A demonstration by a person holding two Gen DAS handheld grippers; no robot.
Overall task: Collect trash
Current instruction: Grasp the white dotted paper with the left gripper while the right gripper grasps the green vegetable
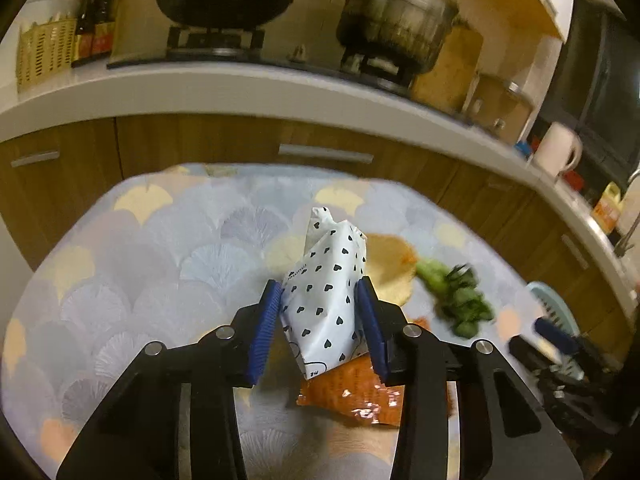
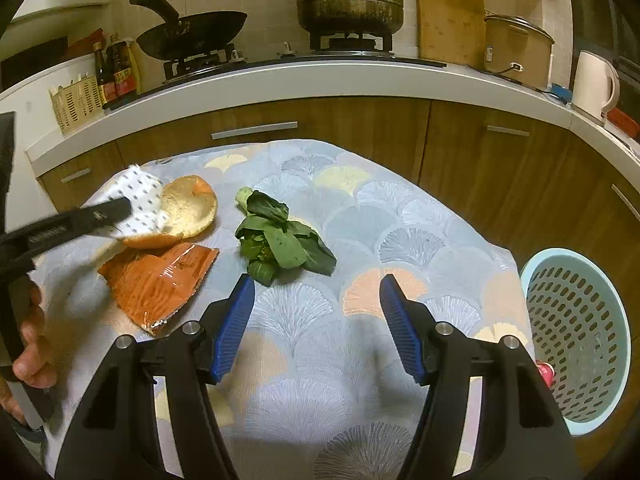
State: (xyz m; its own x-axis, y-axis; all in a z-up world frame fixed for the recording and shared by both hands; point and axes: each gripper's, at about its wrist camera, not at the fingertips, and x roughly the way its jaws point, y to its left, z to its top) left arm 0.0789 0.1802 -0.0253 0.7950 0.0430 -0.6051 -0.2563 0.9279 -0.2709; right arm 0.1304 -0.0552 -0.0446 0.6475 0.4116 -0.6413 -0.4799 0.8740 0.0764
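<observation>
Left wrist view: left gripper (image 1: 320, 316) pinches the heart-print wrapper (image 1: 324, 280); right gripper (image 2: 316, 320) spread; peel (image 2: 188, 208), greens (image 2: 280, 240), orange packet (image 2: 160, 276) remain; basket (image 2: 576, 344) lower right.

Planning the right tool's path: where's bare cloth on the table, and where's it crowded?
Free: the cloth ahead of the right tool, between the greens and the basket. Crowded: far left, where orange wrapper, peel and the left tool's heart-print bag cluster.
</observation>
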